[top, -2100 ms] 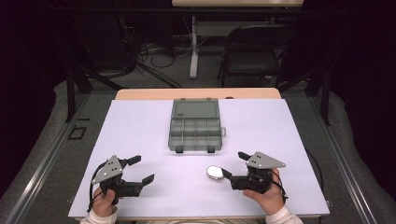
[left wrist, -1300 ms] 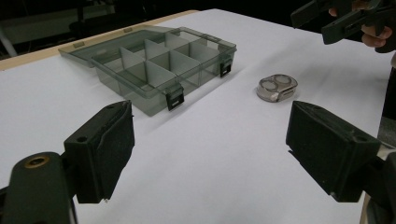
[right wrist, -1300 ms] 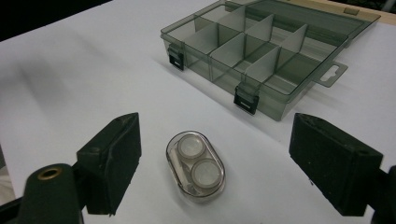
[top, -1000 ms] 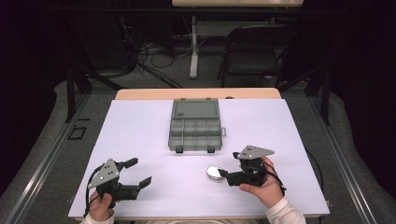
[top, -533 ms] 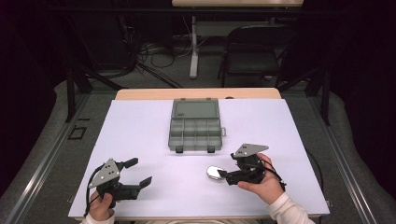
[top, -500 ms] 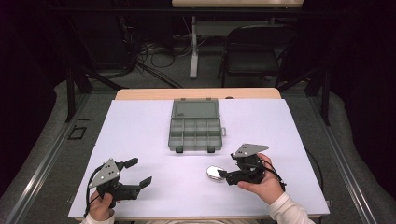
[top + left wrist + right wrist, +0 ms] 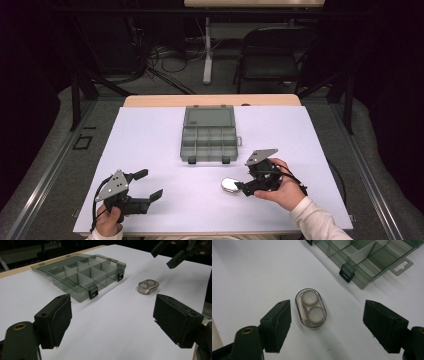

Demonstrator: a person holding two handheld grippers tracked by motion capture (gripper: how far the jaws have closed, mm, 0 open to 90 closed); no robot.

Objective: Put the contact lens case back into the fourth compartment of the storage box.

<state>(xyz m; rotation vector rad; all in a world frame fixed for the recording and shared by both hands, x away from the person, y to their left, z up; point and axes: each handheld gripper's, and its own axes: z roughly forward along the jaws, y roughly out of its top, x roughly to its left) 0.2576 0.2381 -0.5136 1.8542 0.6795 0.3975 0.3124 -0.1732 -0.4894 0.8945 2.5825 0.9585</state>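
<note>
The right gripper (image 7: 241,186) hangs over the small oval case (image 7: 230,185), right of centre and low in the high view, tilted so its jaws straddle it. In the right gripper view the case (image 7: 311,308) lies flat on the white table (image 7: 249,270) between the two black jaws, nearer the left one, with clear gaps on both sides. The jaws have just been closing but remain fairly wide, touching nothing; that framing looks like the line-up for a pinch across the case's short width.

The left gripper (image 7: 141,184) sits low at lower left of the high view, jaws wide apart and empty, aimed across the table, probably waiting its turn.

The box (image 7: 208,134) lies at centre frame with its lid folded flat behind, likely so its compartments can receive the case.

The case is smoky clear plastic, rounded like a pill, holding two pale round discs side by side. The box (image 7: 80,273) is tinted translucent plastic, thin-walled, with pale dividers and black latches. The jaw pads look like matte, soft foam.
</note>
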